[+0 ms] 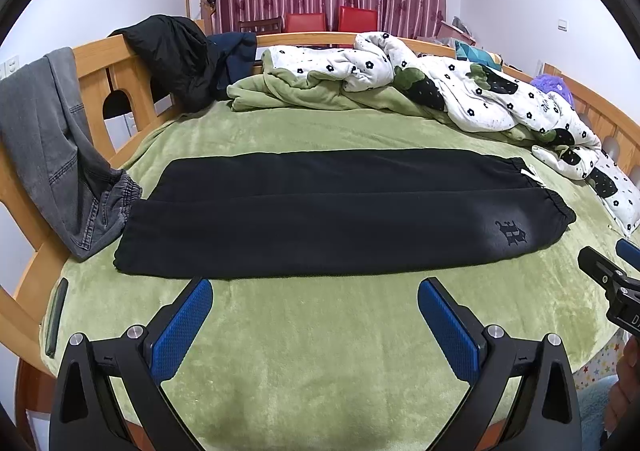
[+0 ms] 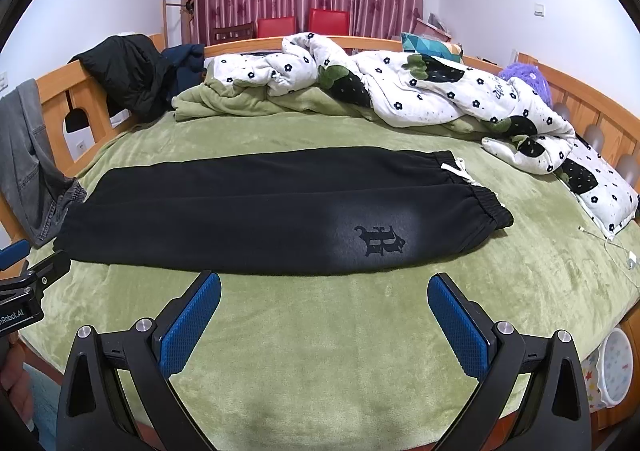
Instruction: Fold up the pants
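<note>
Black pants [image 1: 320,211] lie flat on the green blanket, folded lengthwise leg on leg, waistband with white drawstring to the right and cuffs to the left. They also show in the right wrist view [image 2: 256,211], with a printed logo [image 2: 380,239] near the waist. My left gripper [image 1: 314,287] is open and empty, just short of the pants' near edge. My right gripper [image 2: 324,281] is open and empty, near the edge below the logo. The right gripper also shows at the right edge of the left wrist view [image 1: 608,267].
Grey jeans [image 1: 48,155] hang over the wooden bed rail [image 1: 92,63] at left. A black jacket [image 1: 172,59] drapes the rail behind. A flowered duvet [image 1: 460,91] is bunched along the far side. A white charging cable [image 2: 612,247] lies at right. A phone [image 1: 56,315] lies at left.
</note>
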`<state>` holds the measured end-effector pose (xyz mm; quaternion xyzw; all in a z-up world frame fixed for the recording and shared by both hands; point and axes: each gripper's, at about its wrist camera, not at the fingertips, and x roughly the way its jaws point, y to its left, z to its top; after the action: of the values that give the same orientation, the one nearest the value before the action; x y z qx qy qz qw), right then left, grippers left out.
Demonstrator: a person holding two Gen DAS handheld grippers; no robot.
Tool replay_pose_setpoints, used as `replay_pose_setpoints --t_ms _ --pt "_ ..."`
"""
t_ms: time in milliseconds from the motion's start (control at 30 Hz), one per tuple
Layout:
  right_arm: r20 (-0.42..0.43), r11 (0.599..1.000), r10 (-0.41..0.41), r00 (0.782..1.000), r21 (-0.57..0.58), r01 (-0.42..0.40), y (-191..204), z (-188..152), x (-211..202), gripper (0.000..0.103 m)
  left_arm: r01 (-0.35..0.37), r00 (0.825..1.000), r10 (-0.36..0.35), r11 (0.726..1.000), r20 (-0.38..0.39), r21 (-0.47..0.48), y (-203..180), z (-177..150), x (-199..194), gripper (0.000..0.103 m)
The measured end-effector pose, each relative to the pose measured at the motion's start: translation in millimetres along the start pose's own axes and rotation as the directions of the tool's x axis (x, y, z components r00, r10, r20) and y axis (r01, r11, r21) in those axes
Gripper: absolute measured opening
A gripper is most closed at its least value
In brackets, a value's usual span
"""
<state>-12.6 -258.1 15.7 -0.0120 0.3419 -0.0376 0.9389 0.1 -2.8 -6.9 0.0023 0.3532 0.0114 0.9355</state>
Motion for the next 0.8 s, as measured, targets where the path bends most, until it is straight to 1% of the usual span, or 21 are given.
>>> replay_pose_setpoints --t_ms 800 --pt "0.0 1.0 0.0 1.0 0.002 0.0 -0.7 0.2 1.1 0.102 0.002 1.0 -0.002 1.0 -0.005 -0.002 1.3 0.9 0.0 0.103"
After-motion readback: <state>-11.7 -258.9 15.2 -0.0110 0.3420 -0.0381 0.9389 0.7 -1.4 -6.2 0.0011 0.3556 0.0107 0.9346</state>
